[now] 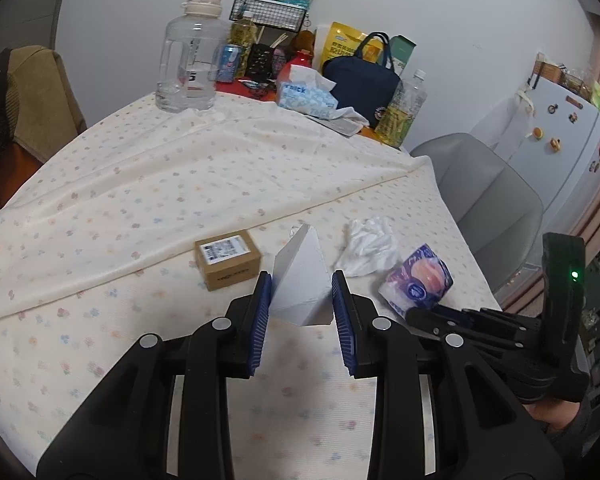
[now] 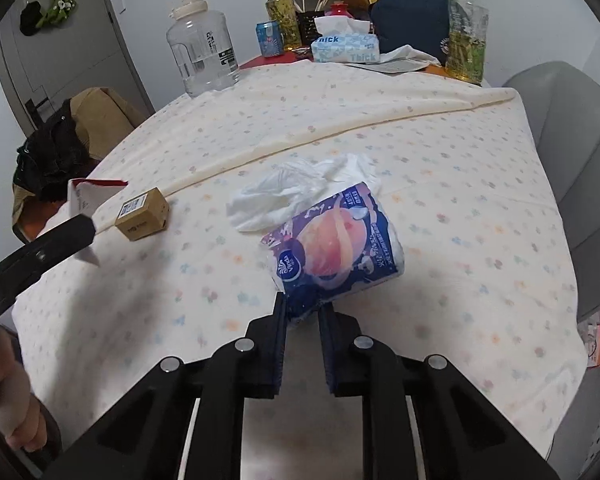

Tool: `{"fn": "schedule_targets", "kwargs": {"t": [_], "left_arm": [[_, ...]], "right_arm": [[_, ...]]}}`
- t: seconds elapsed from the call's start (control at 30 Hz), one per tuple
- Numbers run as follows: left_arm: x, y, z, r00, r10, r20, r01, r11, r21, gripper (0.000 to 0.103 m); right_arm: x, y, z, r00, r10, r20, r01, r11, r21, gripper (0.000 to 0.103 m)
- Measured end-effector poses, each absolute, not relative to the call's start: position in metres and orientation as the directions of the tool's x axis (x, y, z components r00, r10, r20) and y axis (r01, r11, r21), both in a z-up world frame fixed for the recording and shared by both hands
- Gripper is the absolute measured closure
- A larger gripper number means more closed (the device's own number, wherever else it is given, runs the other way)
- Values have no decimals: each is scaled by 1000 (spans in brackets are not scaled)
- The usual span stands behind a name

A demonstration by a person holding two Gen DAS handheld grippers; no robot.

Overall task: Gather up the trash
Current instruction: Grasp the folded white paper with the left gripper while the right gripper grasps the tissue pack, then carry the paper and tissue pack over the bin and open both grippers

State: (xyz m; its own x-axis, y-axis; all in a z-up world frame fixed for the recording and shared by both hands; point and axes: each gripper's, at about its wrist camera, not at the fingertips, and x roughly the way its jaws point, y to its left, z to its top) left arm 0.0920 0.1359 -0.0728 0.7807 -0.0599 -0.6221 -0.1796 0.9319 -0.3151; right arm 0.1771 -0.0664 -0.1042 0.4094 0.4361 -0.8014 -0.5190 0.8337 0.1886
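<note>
My left gripper [image 1: 300, 300] is shut on a white folded paper carton [image 1: 298, 276] and holds it above the flowered tablecloth; the carton, with a red edge, also shows in the right wrist view [image 2: 80, 200]. My right gripper [image 2: 302, 312] is shut on the edge of a blue and purple tissue-pack wrapper [image 2: 336, 240], which also shows in the left wrist view [image 1: 418, 276]. A crumpled white tissue [image 2: 296, 192] lies just beyond the wrapper, and it shows in the left wrist view too [image 1: 368, 246]. A small brown cardboard box [image 1: 228, 258] with a label lies on the cloth left of the carton.
At the table's far end stand a big clear water jug [image 1: 190, 60], a tissue box [image 1: 306, 98], a navy bag [image 1: 364, 80], drink bottles [image 1: 400, 110] and a wire basket [image 1: 270, 10]. A grey chair [image 1: 488, 200] is at the right edge. A fridge [image 1: 560, 132] stands behind.
</note>
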Motion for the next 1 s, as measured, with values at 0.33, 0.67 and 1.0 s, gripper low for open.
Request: {"fn": "schedule_targets", "kwargs": {"t": [0.33,0.67,1.0], "left_arm": [[110,77,-62,777,-153,-611,-46,954,-298,72],[141,-12,-57,744,-269,-611,122,954,-272,72],[170,-111,-50,689,-385,-615,297,923,-245,72]], "right_arm": [[152,-148,-83,482,463,-743,-431,864,259,90],[144,-236,-75,573,367,-732,-298,926,231,90],[133,-327,-75,624,271,-733,-146,962,231,90]]}}
